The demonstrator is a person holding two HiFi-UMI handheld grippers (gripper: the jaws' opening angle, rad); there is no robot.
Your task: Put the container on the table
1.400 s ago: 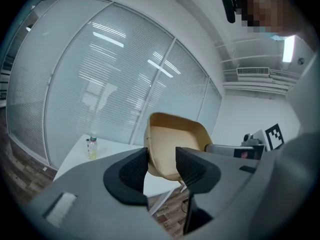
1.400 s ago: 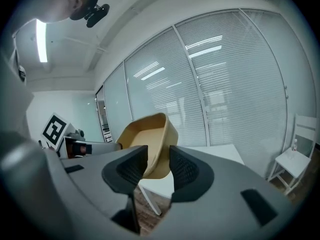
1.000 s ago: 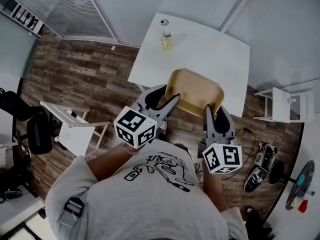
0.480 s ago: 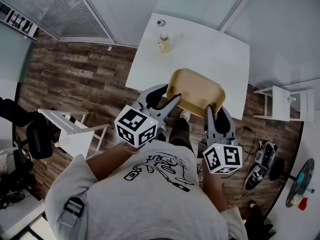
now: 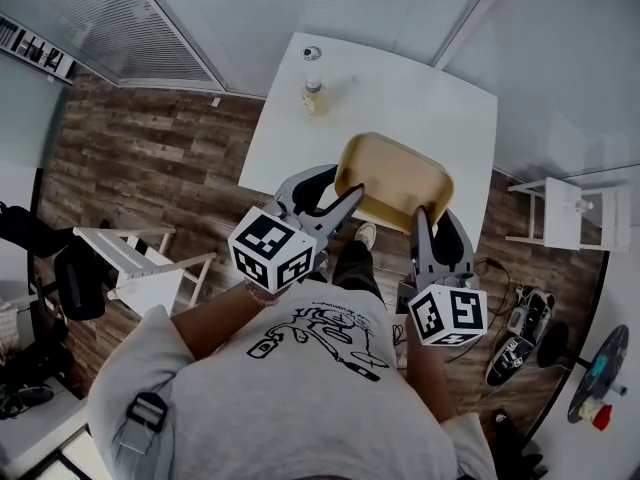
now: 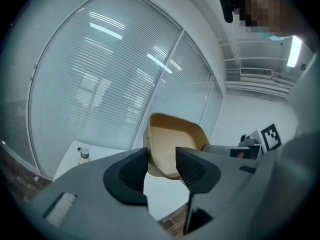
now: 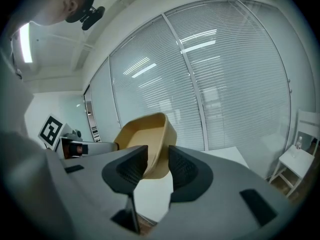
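A tan shallow container (image 5: 392, 178) hangs tilted above the near edge of the white table (image 5: 420, 108), held between both grippers. My left gripper (image 5: 345, 184) is shut on its left rim, my right gripper (image 5: 432, 214) on its right rim. In the left gripper view the container (image 6: 172, 144) rises between the jaws of the left gripper (image 6: 161, 166), its wall pinched there. The right gripper view shows the container (image 7: 145, 139) the same way, its edge caught in the right gripper (image 7: 157, 166).
A small bottle (image 5: 314, 96) and a round cap (image 5: 312, 54) stand at the table's far left. A white chair (image 5: 140, 263) is on the wooden floor at left, a white stool (image 5: 565, 208) at right, shoes (image 5: 520, 333) near it. Window blinds are behind the table.
The container and both grippers have moved forward, so more of the container now lies over the table. Both grips are unchanged.
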